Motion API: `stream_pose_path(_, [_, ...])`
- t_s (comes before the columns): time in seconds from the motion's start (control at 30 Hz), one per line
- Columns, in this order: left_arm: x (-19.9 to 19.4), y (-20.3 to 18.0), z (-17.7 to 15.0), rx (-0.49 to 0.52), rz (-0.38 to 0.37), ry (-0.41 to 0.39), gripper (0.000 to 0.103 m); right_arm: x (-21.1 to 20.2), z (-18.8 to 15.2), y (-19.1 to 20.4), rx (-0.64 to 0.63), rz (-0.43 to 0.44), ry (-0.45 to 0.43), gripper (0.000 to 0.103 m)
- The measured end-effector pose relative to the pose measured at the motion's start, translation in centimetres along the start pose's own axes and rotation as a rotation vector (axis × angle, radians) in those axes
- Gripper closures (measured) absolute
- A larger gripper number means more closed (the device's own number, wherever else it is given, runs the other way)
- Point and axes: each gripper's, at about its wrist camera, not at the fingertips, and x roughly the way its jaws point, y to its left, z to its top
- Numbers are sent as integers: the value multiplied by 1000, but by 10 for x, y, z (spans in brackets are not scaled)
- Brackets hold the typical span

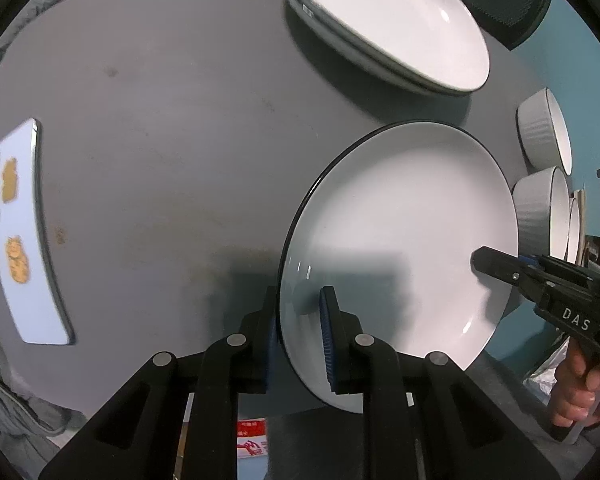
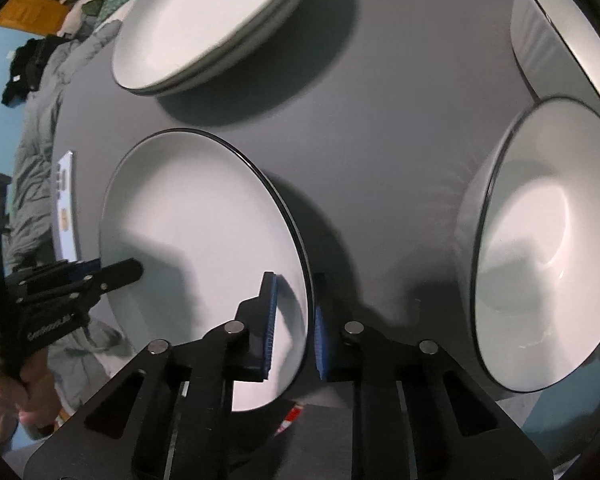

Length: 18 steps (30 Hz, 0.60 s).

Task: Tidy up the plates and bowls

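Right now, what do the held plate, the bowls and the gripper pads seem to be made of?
Held plate: probably glazed ceramic, given its glossy white face with highlights and thin dark rim. Bowls: likely the same ware, smooth white inside; the outside looks grey and ribbed in the left wrist view. Pads on the left gripper: blue and ribbed, probably rubber or soft plastic.

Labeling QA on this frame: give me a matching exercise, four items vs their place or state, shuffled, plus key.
Items:
1. held plate
2. plate stack
3. phone
4. bowls

States:
A. lying flat, back up, far left in the left wrist view
B. gripped at opposite rims by both grippers
C. resting on the table beyond the held plate
D. grouped on the right in both views

Pairs: 1-B, 2-C, 3-A, 4-D
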Motion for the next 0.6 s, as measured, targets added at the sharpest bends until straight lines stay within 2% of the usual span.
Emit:
stream_pose_path(0.17, [-23,-4,3,3,12,-31,84,-15,4,1,-28,-3,-20,86])
stream_pose_path(0.43, [-37,-1,5,25,14,-60,83,-30,35,11,-62,-13,-33,86])
stream_pose_path(0.6, [-44,-1,24,40,35,-94,82,-26,57,23,-62,-16,-43,86])
